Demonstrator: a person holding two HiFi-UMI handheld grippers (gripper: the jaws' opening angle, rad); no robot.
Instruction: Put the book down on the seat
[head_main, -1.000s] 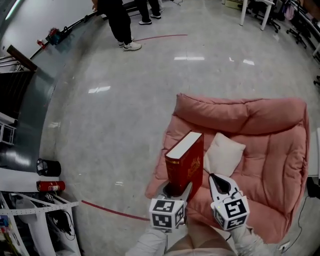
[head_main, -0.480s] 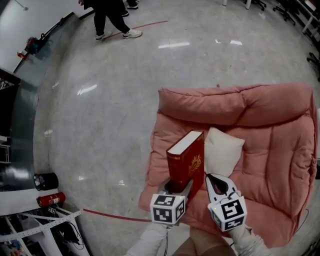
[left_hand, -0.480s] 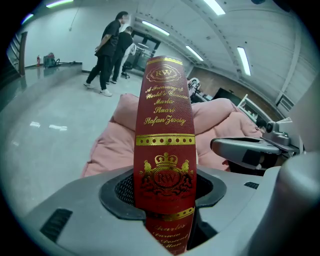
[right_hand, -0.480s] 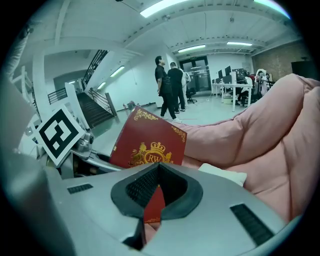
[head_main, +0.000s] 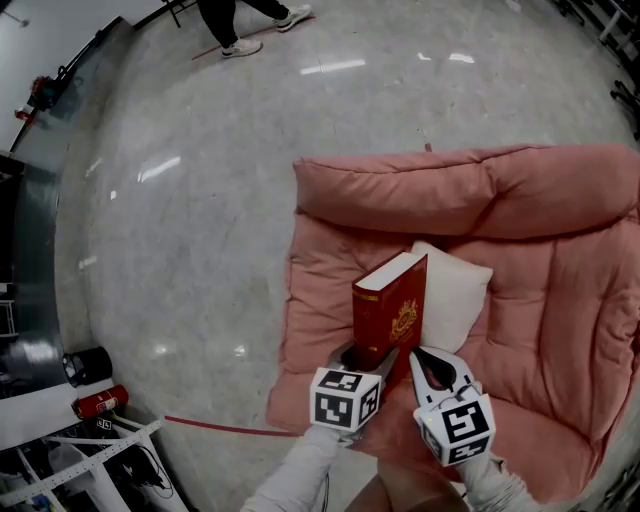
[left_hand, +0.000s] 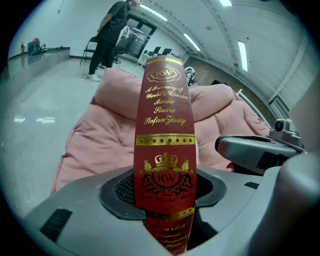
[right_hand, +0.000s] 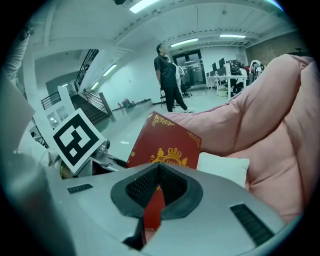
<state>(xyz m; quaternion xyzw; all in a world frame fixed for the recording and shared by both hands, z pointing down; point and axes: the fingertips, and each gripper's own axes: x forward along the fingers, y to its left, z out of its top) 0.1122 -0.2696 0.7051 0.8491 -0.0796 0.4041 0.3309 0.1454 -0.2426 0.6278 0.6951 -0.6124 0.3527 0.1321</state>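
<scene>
A thick red book (head_main: 393, 308) with gold print stands upright, and my left gripper (head_main: 366, 362) is shut on its lower end. In the left gripper view the spine (left_hand: 165, 125) rises straight up between the pads (left_hand: 120, 192). The book hangs over the front part of the pink cushioned seat (head_main: 325, 265), just ahead of a white pillow (head_main: 457, 295). My right gripper (head_main: 431, 362) is close on the book's right, jaws together with nothing in them. In the right gripper view the book's cover (right_hand: 167, 145) fills the space beyond the jaws (right_hand: 157, 181).
The seat's thick backrest (head_main: 470, 190) runs along the far side. Grey polished floor lies to the left, with a red line (head_main: 215, 427), a red extinguisher (head_main: 100, 403) and a black canister (head_main: 85, 365). A person (left_hand: 107, 35) stands far off.
Both grippers and the upright book have sunk lower and moved further in over the seat, towards the white pillow. The grip on the book is unchanged.
</scene>
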